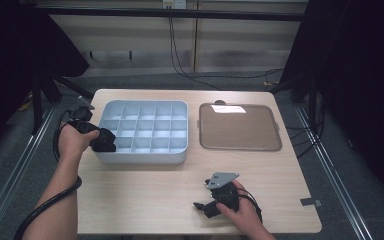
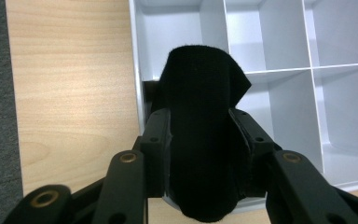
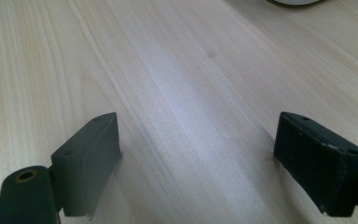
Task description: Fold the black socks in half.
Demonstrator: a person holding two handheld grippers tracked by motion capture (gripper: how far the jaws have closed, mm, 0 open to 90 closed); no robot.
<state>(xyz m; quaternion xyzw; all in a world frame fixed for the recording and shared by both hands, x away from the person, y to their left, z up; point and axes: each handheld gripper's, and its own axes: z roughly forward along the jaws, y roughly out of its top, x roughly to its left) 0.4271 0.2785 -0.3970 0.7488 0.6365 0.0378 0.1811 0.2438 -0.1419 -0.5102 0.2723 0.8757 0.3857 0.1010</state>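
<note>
A pale blue-grey divided organiser box (image 1: 145,150) sits on the table's left half. My left gripper (image 1: 106,142) hangs over its near left corner, shut on a folded black cloth (image 2: 200,135) that stands up between the jaws above the box's left compartments (image 2: 279,98). My right gripper (image 1: 203,206) rests low at the table's front, right of centre. Its jaws stand wide apart with bare wood (image 3: 196,116) between the fingers (image 3: 91,163).
The clear lid (image 1: 240,127) lies flat to the right of the box. The wooden table (image 1: 145,190) has bare room along its front. A small grey tab (image 1: 311,202) sits at the front right corner. Cables trail from both grippers.
</note>
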